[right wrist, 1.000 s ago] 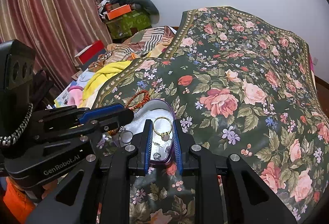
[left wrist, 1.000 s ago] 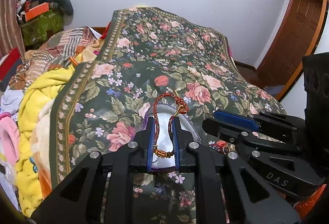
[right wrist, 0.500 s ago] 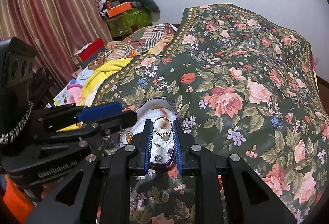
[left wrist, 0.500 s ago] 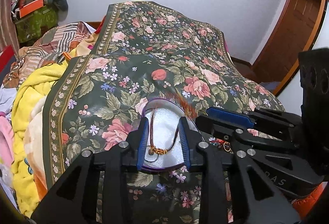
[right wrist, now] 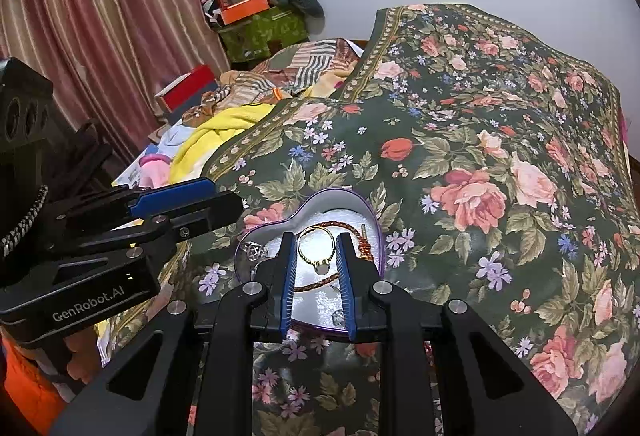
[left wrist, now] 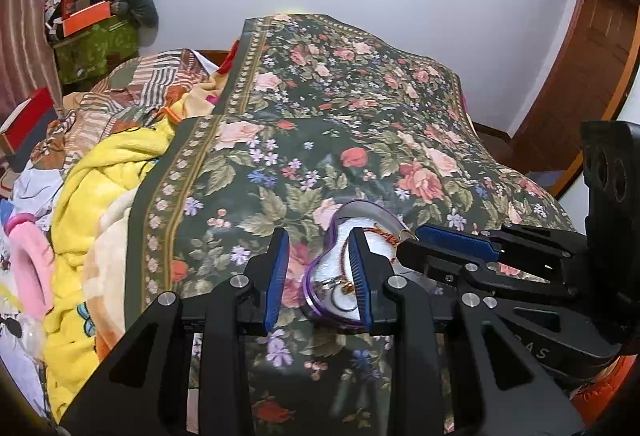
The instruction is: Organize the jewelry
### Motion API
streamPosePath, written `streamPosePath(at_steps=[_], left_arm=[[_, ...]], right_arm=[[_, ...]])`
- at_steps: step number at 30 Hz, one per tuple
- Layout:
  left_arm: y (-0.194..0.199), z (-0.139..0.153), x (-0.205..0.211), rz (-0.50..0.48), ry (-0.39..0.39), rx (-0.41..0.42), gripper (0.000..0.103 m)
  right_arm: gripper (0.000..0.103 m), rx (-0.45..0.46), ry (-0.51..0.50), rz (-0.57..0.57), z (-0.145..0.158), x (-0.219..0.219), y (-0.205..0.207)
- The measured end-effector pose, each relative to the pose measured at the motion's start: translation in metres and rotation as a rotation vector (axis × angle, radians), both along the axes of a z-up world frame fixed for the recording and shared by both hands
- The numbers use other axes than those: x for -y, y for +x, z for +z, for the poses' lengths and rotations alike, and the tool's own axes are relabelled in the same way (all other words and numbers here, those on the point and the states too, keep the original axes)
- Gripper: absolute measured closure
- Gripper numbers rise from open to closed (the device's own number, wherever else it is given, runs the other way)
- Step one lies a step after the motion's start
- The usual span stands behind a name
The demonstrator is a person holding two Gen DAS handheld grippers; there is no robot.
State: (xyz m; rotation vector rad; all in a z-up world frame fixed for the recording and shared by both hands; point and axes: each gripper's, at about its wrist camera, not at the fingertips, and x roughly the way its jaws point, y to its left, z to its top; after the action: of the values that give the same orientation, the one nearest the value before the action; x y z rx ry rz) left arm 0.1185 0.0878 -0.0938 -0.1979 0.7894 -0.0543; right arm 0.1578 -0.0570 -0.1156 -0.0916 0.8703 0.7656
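Lying on the floral bedspread [right wrist: 500, 163], near its front edge: a heart-shaped purple-rimmed tray [right wrist: 362, 207] with a white lining, holding the jewelry. Resting inside it: a braided reddish-brown cord bracelet [right wrist: 340, 224] curving along the far side and passing under the near fingers, a silver ring [right wrist: 252, 251] by the left lobe, and small pieces toward the near rim, too small for naming.

Hovering right over the tray: the right gripper [right wrist: 319, 268], blue-padded fingers [right wrist: 289, 278] standing moderately apart. Sitting between those pads: a gold ring [right wrist: 316, 248] with a small pale charm at its near side, spanning nearly the whole gap; whether pinched or merely lying on the lining beneath, cannot tell.

Standing wide apart: the fingers of the left gripper [left wrist: 318, 272], gripping nothing. Covering the tray's [left wrist: 320, 268] left lobe: its right-hand pad [left wrist: 360, 276], with the bracelet [left wrist: 374, 236] and a ring showing just beside it on the white lining. Hanging over bare bedspread [left wrist: 320, 115] left of the tray: its left-hand pad. Reaching in from the right side of that view: the right gripper [left wrist: 448, 246], tip over the tray's far lobe.

Piling up along the bedspread's left edge: a yellow blanket [left wrist: 100, 195] and striped cloths.
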Motion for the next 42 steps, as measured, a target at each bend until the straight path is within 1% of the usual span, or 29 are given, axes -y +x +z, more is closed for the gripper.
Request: streamPosePath(at_steps=[1,3,4,10,16,21,26,29,32,36,42], left_arm=[[-0.001,0.0,-0.002,0.004,0.001,-0.002,0.074],[-0.002,0.0,-0.004,0.012,0.001,-0.004,0.074],[-0.003,0.0,-0.005,0.015,0.0,-0.004,0.074],[-0.005,0.003,-0.001,0.011,0.0,0.001,0.074],[-0.008,0.012,0.01,-0.009,0.003,0.017,0.074],[-0.013,0.021,0.022,-0.029,0.01,0.03,0.074],[-0.018,0.029,0.036,-0.053,0.017,0.04,0.074],[-0.022,0.033,0.045,-0.065,0.023,0.046,0.069],[-0.025,0.034,0.056,-0.085,0.029,0.045,0.069],[-0.027,0.029,0.071,-0.114,0.031,0.023,0.068],[-0.027,0.012,0.097,-0.169,0.032,-0.03,0.068]], right_arm=[[0.08,-0.014,0.001,0.002,-0.001,0.0,0.001],[0.069,-0.03,0.007,-0.011,-0.001,0.003,0.002],[0.068,-0.028,0.011,-0.021,-0.001,0.006,0.002],[0.068,0.012,0.009,-0.057,0.011,0.019,-0.001],[0.068,0.072,-0.004,-0.115,0.029,0.044,-0.005],[0.068,0.09,-0.012,-0.16,0.036,0.067,-0.007],[0.068,0.098,-0.025,-0.203,0.039,0.089,-0.014],[0.068,0.097,-0.034,-0.226,0.038,0.102,-0.017],[0.068,0.091,-0.043,-0.248,0.036,0.117,-0.02],[0.068,0.076,-0.056,-0.283,0.031,0.138,-0.023],[0.068,0.046,-0.07,-0.312,0.023,0.158,-0.025]])
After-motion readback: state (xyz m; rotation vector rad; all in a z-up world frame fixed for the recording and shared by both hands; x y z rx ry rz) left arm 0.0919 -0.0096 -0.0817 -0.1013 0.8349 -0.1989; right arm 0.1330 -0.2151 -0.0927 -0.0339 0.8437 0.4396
